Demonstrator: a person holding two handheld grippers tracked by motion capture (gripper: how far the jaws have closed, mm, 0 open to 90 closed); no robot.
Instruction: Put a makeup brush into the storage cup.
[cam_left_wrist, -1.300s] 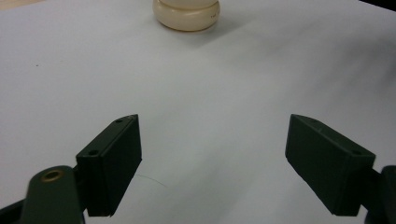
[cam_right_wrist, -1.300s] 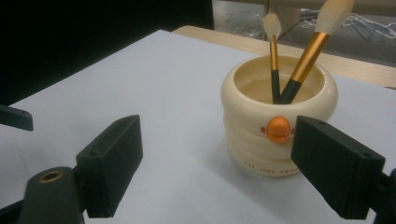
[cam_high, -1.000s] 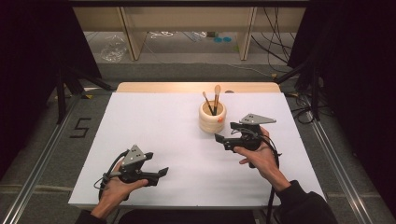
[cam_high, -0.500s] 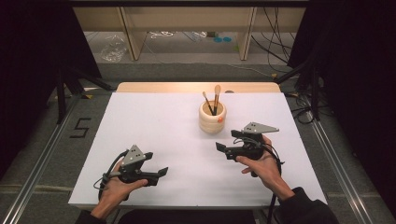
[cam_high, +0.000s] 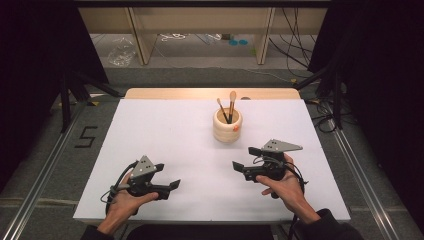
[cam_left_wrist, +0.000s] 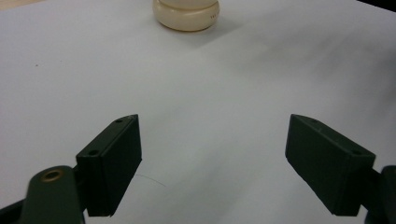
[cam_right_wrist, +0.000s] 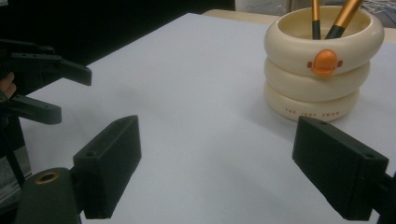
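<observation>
Standing toward the far middle of the white table (cam_high: 165, 125), the cream ringed holder (cam_high: 227, 127) carried two brushes (cam_high: 228, 107) upright inside it, their handles leaning only slightly, so their long axis ran nearly straight up. It sat forward and a little to the left of my right gripper (cam_high: 245, 160), which I held low over the near right part of the board, and well forward and to the right of my left gripper (cam_high: 170, 187). My right hand (cam_high: 285, 185) was plainly the nearer of the two, so I judged any reach for the brushes should fall to that side, coming down onto the handles from above rather than in from the flank.

My right claw's jaws stood wide apart with nothing between them; my left claw's jaws were just as far apart and equally empty, resting close above the near left of the table in my left hand (cam_high: 122, 202).

From the right gripper view I could read what the high view blurred: the holder (cam_right_wrist: 317, 70) was three stacked rings with a small orange duck bill (cam_right_wrist: 324, 61) on its front and faint lettering at the base, and the brush handles (cam_right_wrist: 329, 18) were orange-gold with dark ferrules. That view also caught my other gripper at its far left edge. The left gripper view gave only the holder's base (cam_left_wrist: 187, 14) at the top, beyond bare white table.
</observation>
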